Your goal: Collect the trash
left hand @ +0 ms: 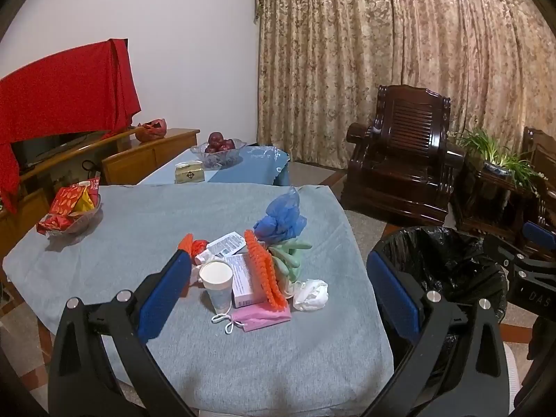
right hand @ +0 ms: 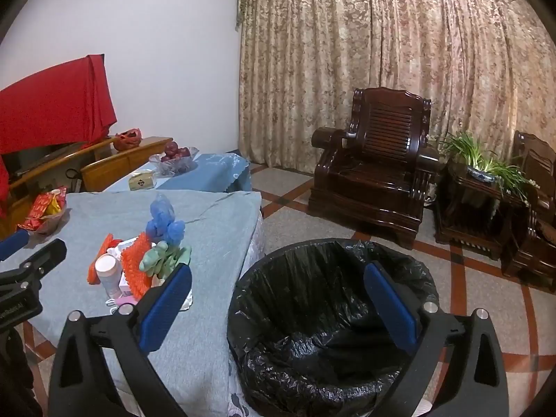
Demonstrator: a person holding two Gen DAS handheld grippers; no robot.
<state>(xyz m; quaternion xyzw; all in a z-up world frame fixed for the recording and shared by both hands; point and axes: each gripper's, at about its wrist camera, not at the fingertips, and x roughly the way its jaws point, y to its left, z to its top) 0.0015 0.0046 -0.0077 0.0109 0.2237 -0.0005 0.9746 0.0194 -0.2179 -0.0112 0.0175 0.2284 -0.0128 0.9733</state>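
left gripper (left hand: 278,288): fingers spread wide, empty | right gripper (right hand: 278,299): same

Ahead of the left gripper (left hand: 278,285), blue-padded, a grey cloth (left hand: 139,229) bears a white cup (left hand: 217,283), orange spiky strip (left hand: 264,271), pink mask (left hand: 264,316), blue bag (left hand: 283,217) and pale green, perhaps rubber, gloves (left hand: 290,259). The bin liner (right hand: 323,312) under the right gripper (right hand: 278,302) is black.

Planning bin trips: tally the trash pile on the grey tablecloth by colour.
Orange spiky mats: 2
Blue plastic bag: 1
Green rubber glove: 1
White paper cup, white crumpled tissue: 2
Pink face mask, pink box: 2
Total: 8
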